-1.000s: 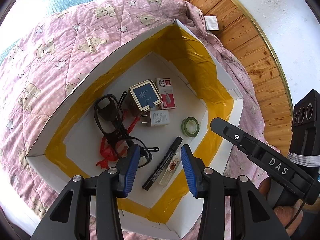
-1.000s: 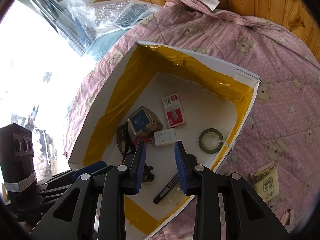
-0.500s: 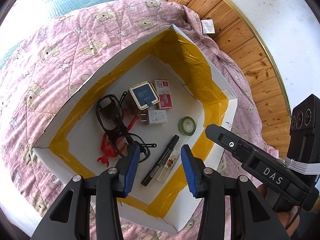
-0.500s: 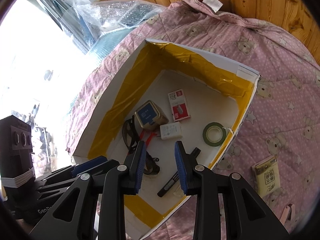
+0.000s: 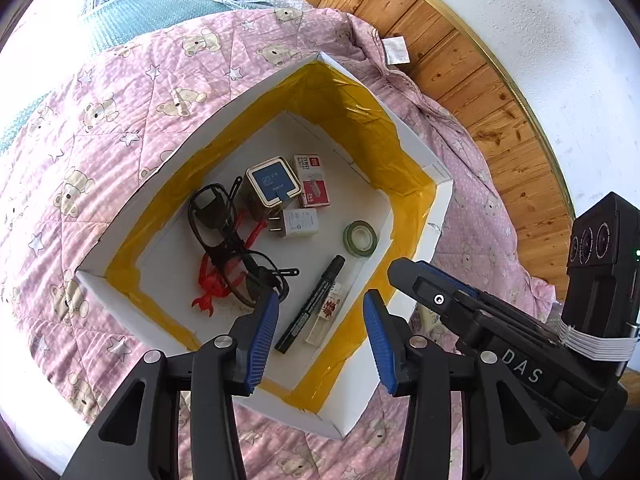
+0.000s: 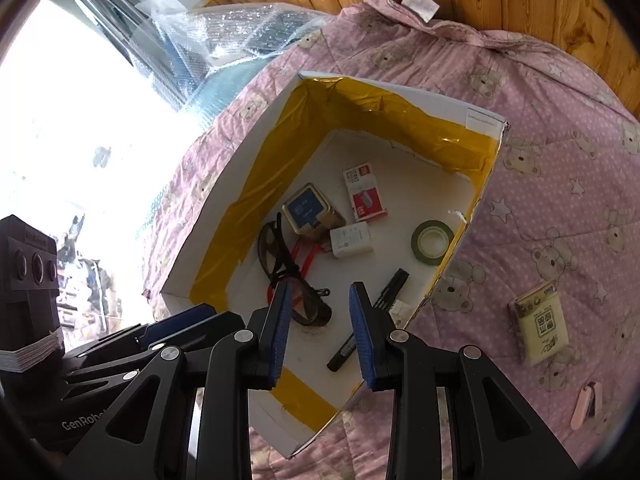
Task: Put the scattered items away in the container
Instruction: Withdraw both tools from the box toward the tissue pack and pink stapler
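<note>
both tongs [image 5: 318,336] [image 6: 318,334] pulled back above box rim [image 5: 434,236], parted, empty, packet [image 6: 540,324] outside

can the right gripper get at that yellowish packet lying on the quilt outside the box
Probably yes. The yellowish packet lies flat on the pink quilt, clear of the box wall, with nothing on top of it. The right gripper is empty, jaws open, and only needs to swing over from above the box.

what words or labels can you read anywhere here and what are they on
"DAS": on the right gripper body, seen from the left wrist view.
"GenRob", cut off by the frame edge: on the left gripper body, seen from the right wrist view.
Red and white box: print too small to read.
White charger: markings too small.
Beige packet on the quilt: large characters, too blurred to read.
</note>
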A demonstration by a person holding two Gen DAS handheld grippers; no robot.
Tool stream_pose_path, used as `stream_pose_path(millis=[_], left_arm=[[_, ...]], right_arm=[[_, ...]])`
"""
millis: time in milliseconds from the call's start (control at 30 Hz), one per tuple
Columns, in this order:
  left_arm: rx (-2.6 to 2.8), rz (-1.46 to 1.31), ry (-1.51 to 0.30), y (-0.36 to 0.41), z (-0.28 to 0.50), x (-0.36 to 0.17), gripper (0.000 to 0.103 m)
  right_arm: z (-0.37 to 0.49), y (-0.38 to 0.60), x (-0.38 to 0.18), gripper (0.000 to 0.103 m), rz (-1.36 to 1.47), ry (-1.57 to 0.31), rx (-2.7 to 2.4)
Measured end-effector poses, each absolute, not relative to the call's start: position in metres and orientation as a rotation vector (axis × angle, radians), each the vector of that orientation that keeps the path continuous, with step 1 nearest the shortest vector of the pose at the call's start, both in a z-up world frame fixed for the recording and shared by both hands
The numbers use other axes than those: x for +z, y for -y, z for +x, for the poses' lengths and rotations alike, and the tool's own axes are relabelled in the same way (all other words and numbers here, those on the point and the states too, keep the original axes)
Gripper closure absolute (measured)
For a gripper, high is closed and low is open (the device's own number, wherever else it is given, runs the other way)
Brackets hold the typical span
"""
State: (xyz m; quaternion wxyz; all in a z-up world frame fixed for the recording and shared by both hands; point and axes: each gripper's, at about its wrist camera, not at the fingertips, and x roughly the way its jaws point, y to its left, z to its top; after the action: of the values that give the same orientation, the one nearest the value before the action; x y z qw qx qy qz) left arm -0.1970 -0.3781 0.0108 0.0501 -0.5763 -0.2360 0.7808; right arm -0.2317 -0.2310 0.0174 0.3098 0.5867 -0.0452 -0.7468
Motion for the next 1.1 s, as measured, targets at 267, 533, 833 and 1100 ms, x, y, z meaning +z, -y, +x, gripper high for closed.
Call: stream_pose_path(millis=[267,533,833,1100], left_arm=[[2.394,-1.764,0.673,0.376,-0.182,0.024,0.057],[2.413,-1.757,0.583,0.361,-0.167,0.042,0.057],[2.435,-1.719,0.495,0.341,-0.155,0.06,0.057],[2.43,-1.721,0.444,0.328,-0.144,0.064,0.057]], right_arm=[[-0.21,0.225,0.025,0.07,1.528,0.165,-1.969],[-0.192,0.206,0.033,0.07,1.496,0.23,-1.985],[-0.177,0.181,0.042,0.07,1.472,0.294,-2.015],[-0.167,0.159,0.04,0.07,1.469,0.349,-2.038]])
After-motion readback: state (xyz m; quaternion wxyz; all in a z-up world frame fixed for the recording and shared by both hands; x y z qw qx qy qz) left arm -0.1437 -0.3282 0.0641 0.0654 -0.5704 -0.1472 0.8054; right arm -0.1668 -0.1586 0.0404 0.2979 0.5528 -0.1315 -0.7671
